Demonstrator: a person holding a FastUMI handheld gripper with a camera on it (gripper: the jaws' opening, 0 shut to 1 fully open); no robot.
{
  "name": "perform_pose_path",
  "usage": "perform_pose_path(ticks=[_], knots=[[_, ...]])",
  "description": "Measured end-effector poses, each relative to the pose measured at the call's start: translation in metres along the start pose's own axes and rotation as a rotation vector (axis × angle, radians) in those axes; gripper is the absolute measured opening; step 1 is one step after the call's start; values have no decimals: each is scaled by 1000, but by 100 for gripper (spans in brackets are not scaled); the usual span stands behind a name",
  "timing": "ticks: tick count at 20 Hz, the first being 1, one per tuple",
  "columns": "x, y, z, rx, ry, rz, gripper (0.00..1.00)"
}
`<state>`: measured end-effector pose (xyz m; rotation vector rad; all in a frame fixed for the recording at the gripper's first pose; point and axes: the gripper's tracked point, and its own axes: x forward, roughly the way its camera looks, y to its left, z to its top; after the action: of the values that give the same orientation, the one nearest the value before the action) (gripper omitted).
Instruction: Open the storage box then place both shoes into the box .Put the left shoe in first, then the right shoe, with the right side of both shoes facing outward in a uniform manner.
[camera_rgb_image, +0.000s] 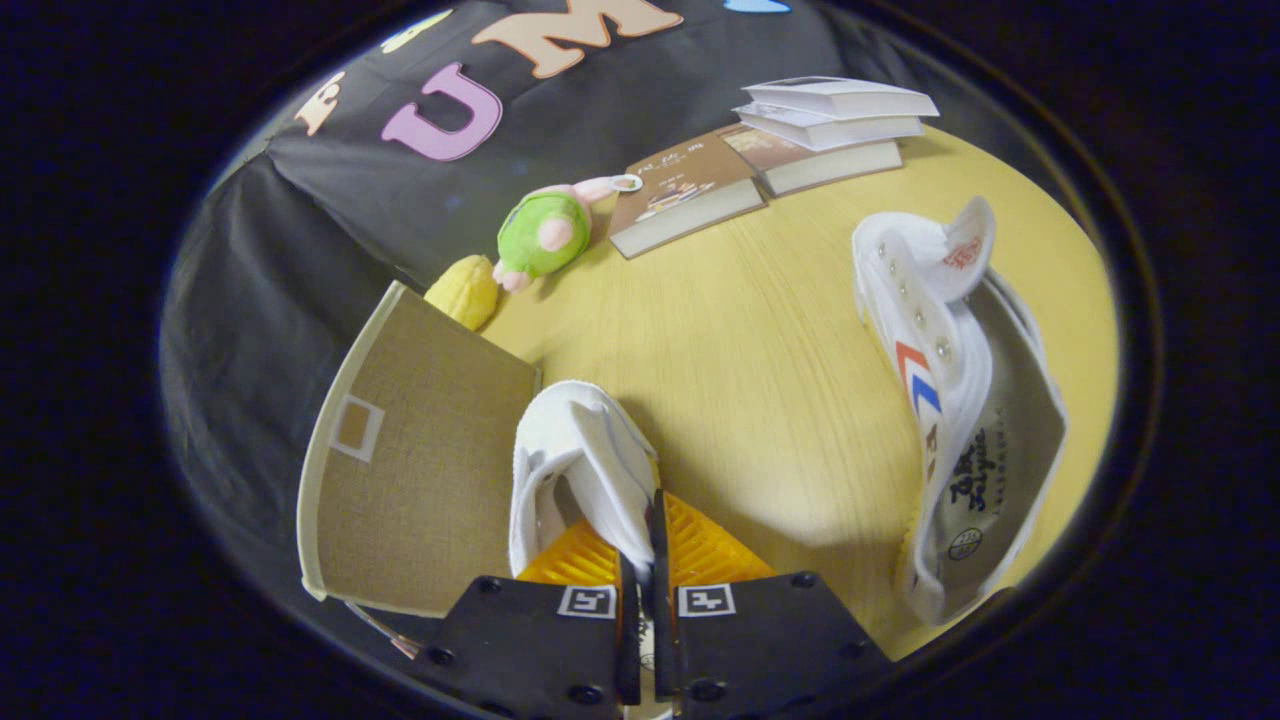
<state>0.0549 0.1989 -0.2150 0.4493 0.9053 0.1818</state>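
Gripping a white shoe (580, 450), the gripper (640, 560) has its two fingers pressed close together on the shoe's thin upper edge, so we log it as clamped on that shoe. We take the table (740, 360), a yellow wood-grain top, as our landmark. The held shoe hangs above the table's near part, just ahead of the fingers, its body rising away from them. Beside that shoe, off the table's near corner, we see the box (420, 470), a tan fabric panel with a pale rim and a small label window; we cannot tell from here whether it is open. The second shoe (950, 400) lies on its side on the table, well apart from the held one, insole and red-and-blue stripes showing, tongue flopped up. At the table's far edge we see a stack of books (830, 125), and one brown book (685, 195) just beside it. Near that book, along the table's far edge, sits a green plush toy (545, 235), with a yellow corn toy (465, 290) touching it or nearly so, just behind the box.
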Motion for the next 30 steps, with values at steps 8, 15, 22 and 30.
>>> perform_pose_path(ticks=[8, 15, 22, 30], knots=[[-43, 29, 31, 9, -84, 86, 9], [-97, 70, 70, -42, -197, 151, 9], [-120, 173, 85, -118, -226, 266, 8], [-61, 267, 58, -116, -103, 216, 8]])
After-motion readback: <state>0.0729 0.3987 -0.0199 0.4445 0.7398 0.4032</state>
